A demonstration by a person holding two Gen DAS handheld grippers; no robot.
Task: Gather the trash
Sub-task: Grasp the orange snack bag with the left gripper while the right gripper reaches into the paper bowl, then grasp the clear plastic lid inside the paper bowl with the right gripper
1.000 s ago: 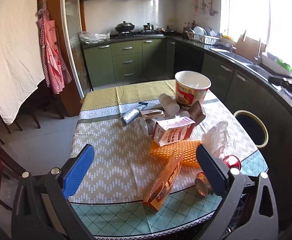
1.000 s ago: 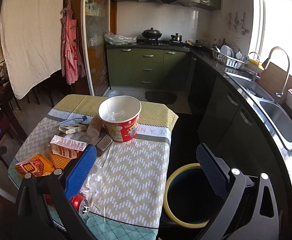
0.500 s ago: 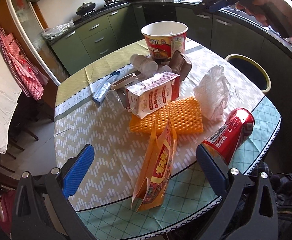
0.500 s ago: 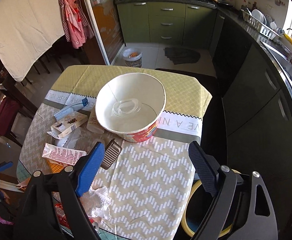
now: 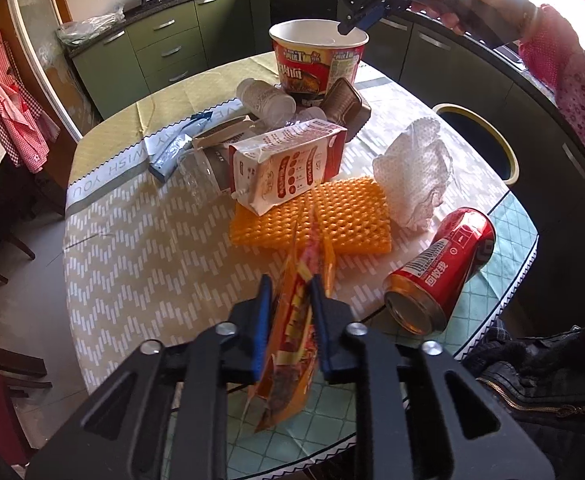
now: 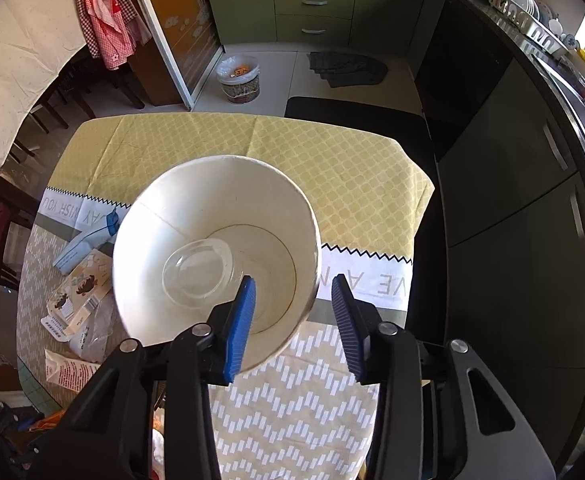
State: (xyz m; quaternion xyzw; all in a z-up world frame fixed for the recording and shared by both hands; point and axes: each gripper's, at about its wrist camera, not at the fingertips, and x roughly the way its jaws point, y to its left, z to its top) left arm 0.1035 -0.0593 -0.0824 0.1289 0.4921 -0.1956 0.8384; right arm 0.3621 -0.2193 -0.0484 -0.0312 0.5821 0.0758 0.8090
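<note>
1. Here, low in the middle of the left wrist view, the left claw (image 5: 289,322) is clenched on an orange snack bag (image 5: 292,344), its blue pads pressing the bag's two faces; the bag hangs edge-on over the near rim of the worktop (image 5: 132,248).
2. Just above the bag in that frame lies an orange mesh pad (image 5: 332,216), with a milk carton (image 5: 288,166) resting on its upper left corner and a crumpled white tissue (image 5: 414,178) at its right end.
3. A red can (image 5: 444,268) lies on its side at lower right, near the worktop's edge.
4. At upper centre stands the instant noodle cup (image 5: 318,60), with a white bottle (image 5: 266,98) and a brown ridged tray (image 5: 346,104) against its base.
5. In the right wrist view the right claw (image 6: 294,314) is released, straddling the near wall of the noodle cup (image 6: 212,208): the left finger is inside, the right outside, apparently not yet touching it.
6. A clear plastic lid (image 6: 198,272) sits at the cup's bottom.
7. A yellow-rimmed bin (image 5: 480,140) stands on the floor at the right of the left wrist view, beside the worktop.
</note>
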